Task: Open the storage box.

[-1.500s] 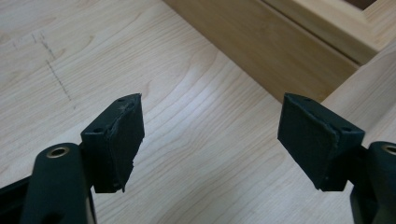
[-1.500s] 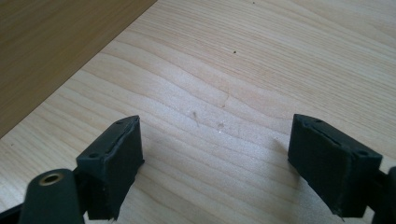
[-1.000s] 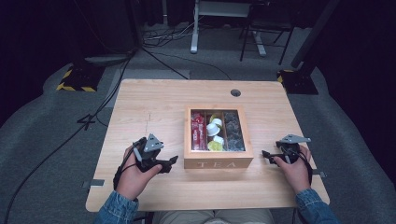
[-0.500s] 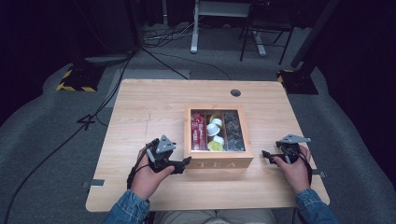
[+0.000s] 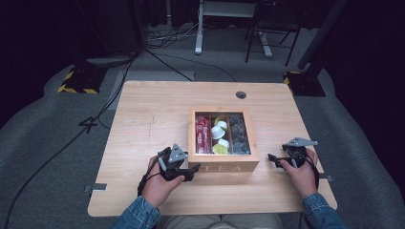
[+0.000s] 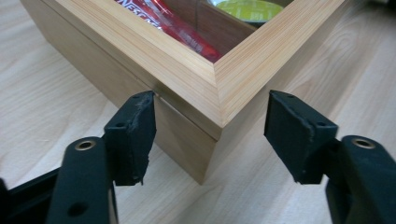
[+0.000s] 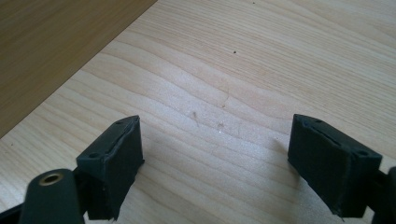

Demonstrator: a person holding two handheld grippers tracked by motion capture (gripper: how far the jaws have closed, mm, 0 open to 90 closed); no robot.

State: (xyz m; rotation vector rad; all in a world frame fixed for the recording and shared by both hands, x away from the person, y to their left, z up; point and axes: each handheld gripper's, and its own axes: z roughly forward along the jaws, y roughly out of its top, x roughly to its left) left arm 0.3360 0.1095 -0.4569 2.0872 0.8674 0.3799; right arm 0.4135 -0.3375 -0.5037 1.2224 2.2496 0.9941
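1. Left gripper [image 6: 210, 140] has its jaws straddling the near-left corner of the lidded bamboo tea box [image 5: 223, 162] at the table's front, closing in, pads not pressing.
2. Right gripper [image 7: 217, 163] rests apart, gaping, holding nothing.
3. Lid's still down, so opening remains.

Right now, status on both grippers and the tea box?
Left gripper closing, jaws astride tea box near corner, no clamp seen. Right gripper open over bare table. Nothing in the way.
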